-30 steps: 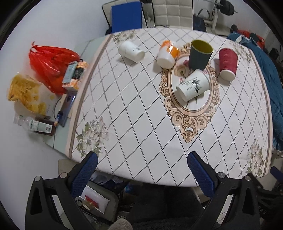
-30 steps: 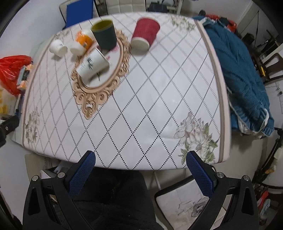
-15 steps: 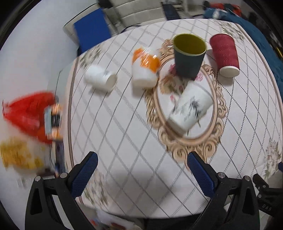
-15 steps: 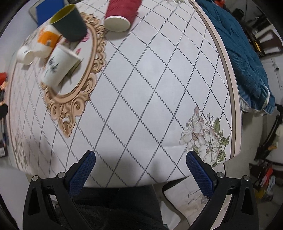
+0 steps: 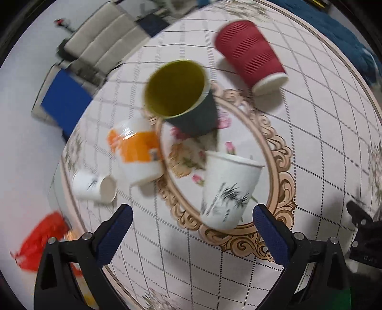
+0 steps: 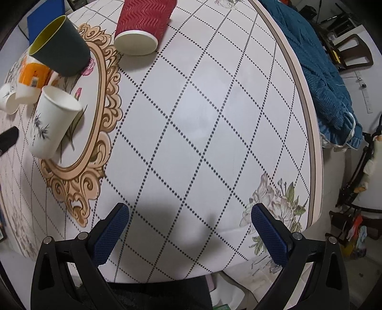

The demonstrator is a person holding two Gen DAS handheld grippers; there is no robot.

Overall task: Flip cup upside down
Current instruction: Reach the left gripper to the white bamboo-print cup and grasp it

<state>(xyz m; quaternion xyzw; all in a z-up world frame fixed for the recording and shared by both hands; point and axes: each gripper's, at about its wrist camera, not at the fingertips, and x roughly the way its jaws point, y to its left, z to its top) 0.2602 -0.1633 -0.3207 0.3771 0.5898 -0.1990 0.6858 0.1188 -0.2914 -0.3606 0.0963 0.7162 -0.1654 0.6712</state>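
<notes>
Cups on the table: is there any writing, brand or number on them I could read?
Nothing can be read here.
Orange-and-white cup: barcode-like patch, too small to read.
White bamboo-print cup: ink drawing only, no words visible.
Small white cup: dark marks, blurred.
Red ribbed cup, dark green cup: no print visible.

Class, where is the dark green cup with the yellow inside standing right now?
In the left wrist view the dark green cup stands upright at the oval medallion's far end, between the orange cup and the red cup.
</notes>
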